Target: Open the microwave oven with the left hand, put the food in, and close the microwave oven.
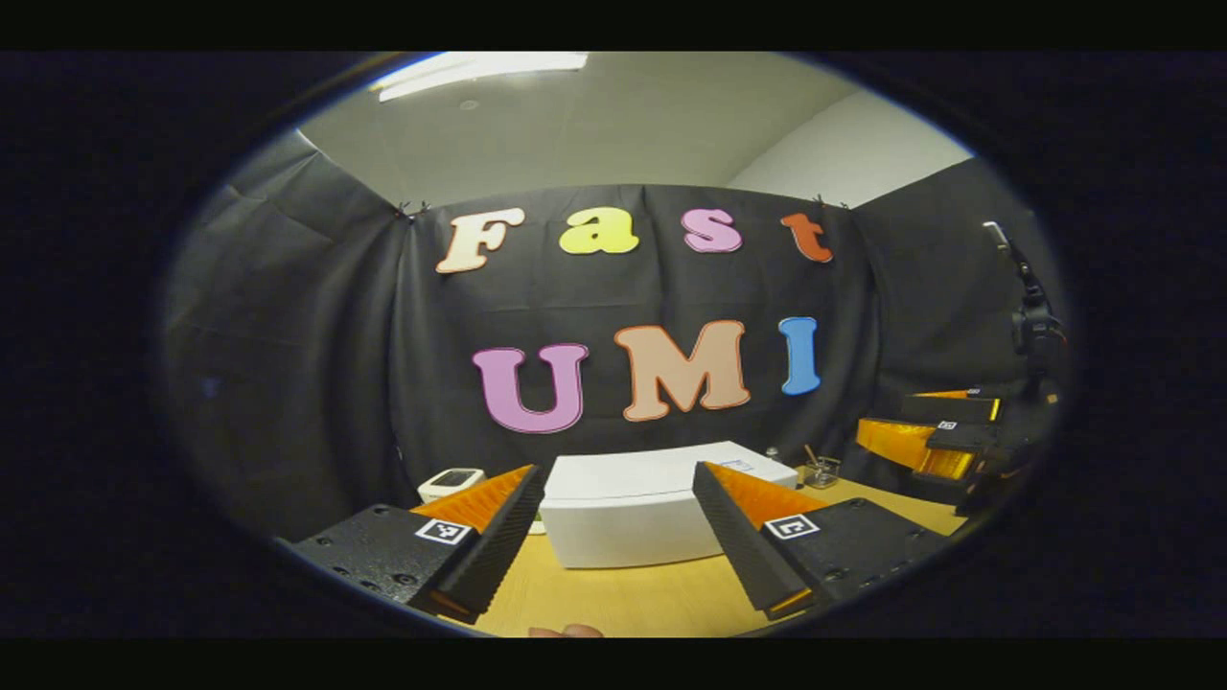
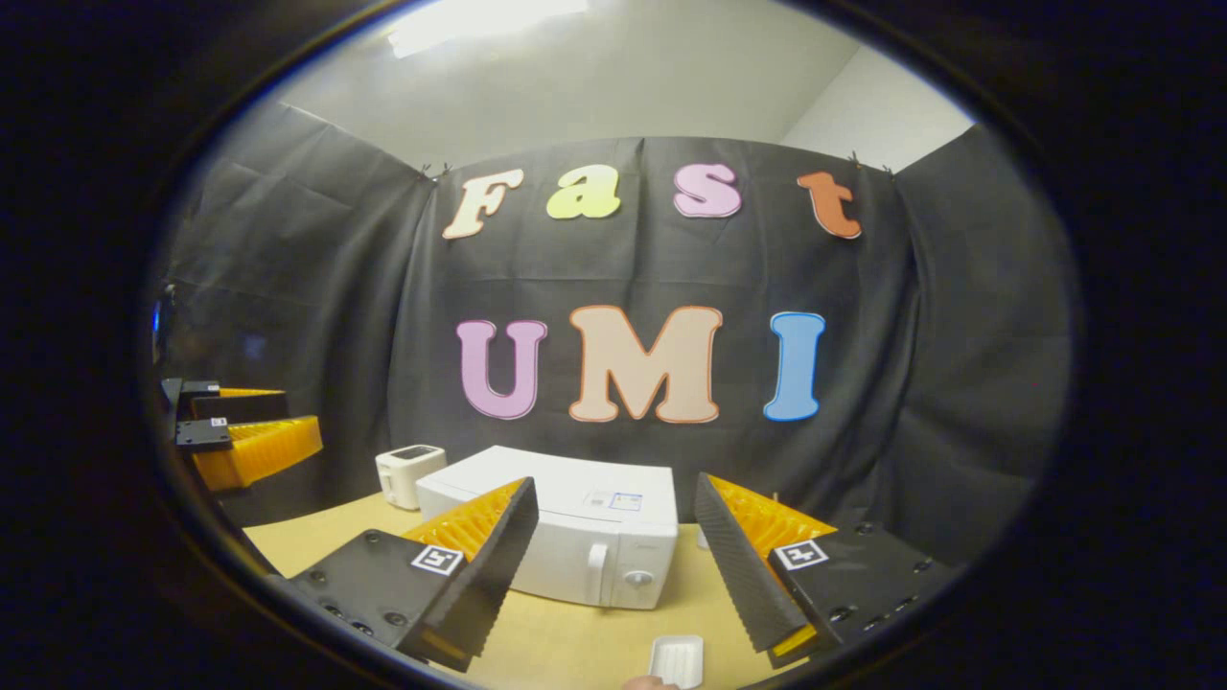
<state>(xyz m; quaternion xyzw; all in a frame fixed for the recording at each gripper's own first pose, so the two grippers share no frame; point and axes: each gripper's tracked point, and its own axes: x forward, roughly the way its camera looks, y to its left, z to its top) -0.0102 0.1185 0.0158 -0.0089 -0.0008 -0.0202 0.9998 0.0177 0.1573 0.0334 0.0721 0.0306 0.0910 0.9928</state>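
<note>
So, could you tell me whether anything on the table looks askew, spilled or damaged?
Nothing stands out. The microwave oven sits upright with its door shut, the toaster stands beside it, and the small white tray lies flat on the table.

Glossy plastic-looking microwave (image 2: 566, 537), matt wood-look table (image 2: 575, 642), matt cloth wall (image 2: 316, 316)

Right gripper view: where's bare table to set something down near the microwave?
Bare table lies in front of the microwave, up to the small white tray. Also the left corner, before the toaster. It is crowded behind the microwave, against the cloth wall.
</note>
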